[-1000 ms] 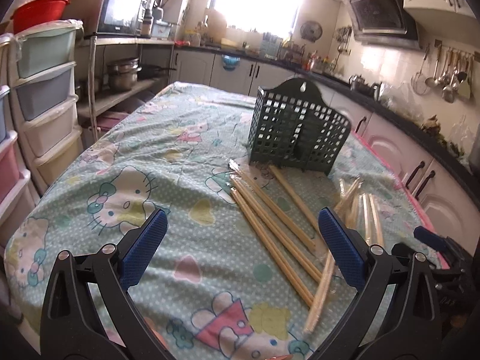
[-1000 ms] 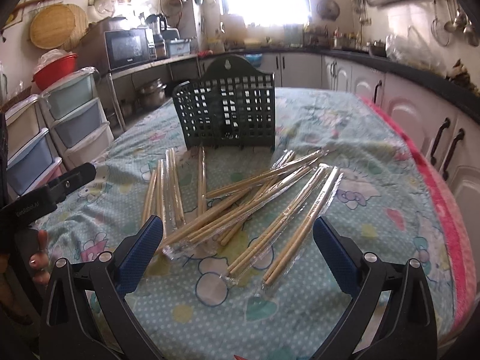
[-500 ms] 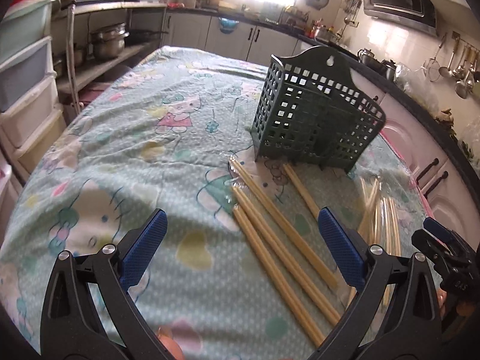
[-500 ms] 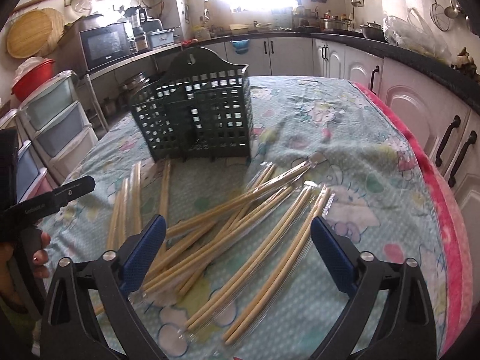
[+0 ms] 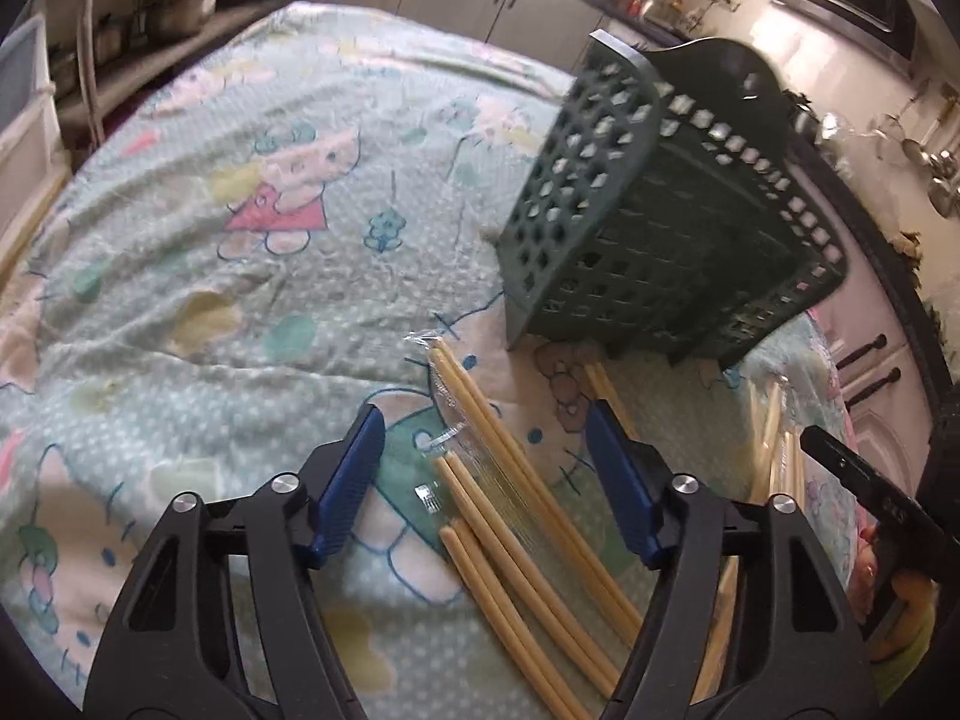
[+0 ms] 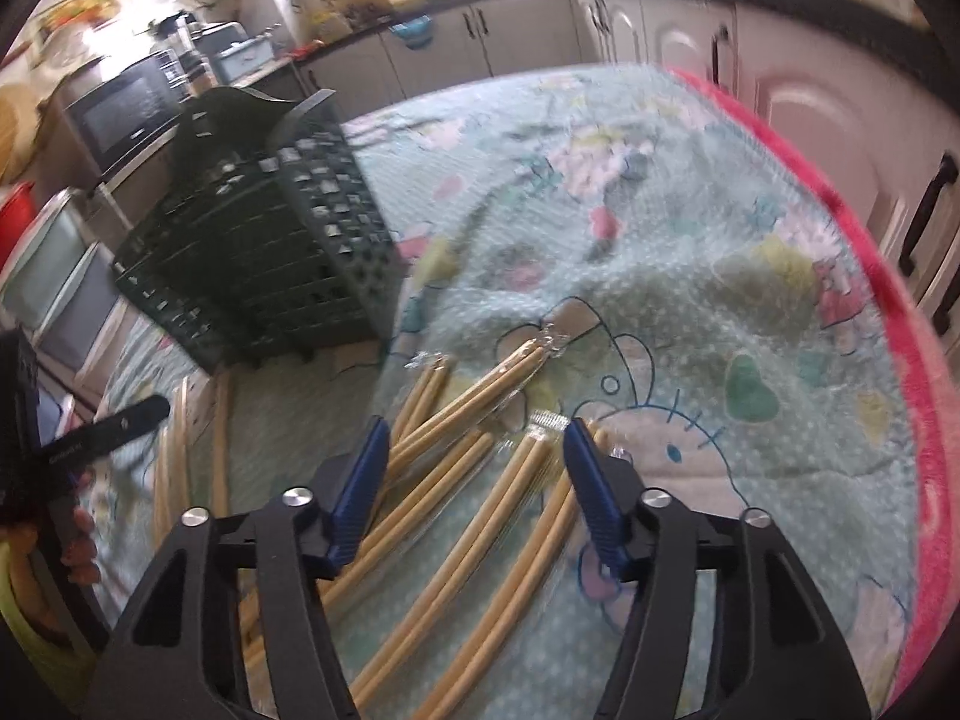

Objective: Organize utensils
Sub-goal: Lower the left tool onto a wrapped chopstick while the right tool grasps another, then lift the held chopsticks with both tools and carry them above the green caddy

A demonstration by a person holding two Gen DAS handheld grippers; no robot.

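L gripper (image 5: 483,486): jaws part-open, narrower than a sec ago, they've just been closing. Wrapped chopsticks (image 5: 516,516) sit between the blue pads, but pads aren't pressing on them yet, so nothing is clamped. R gripper (image 6: 474,480): same story, jaws just been closing, now about half apart, straddling another wrapped pair (image 6: 510,498). One stick looks very close to the right-side pad; can't tell if it touches. No grip yet on either side.

What changed: both tools have dropped in and tilted down twd the table vs a sec ago; the green basket (image 5: 666,228) now fills far more of both views, and the cabinets and window have slid mostly out of the top. Meaning for the task: this reads as approach done and pick starting, both hands at once. No stick is in the basket so far as I can see, so the sorting looks barely begun.

Chopsticks rel. to basket: all lie flat on the cartoon-print cloth (image 5: 240,252) in front of the basket's base, loose, fanned. In L view the nearest pairs have their long axis running from the gripper up twd the basket's near-left corner, wrapper ends pointing at it, just short of touching. In R view the pairs fan out to the right of the basket (image 6: 264,252), tips pointing away from the tool, long axis roughly in line with the fingers.
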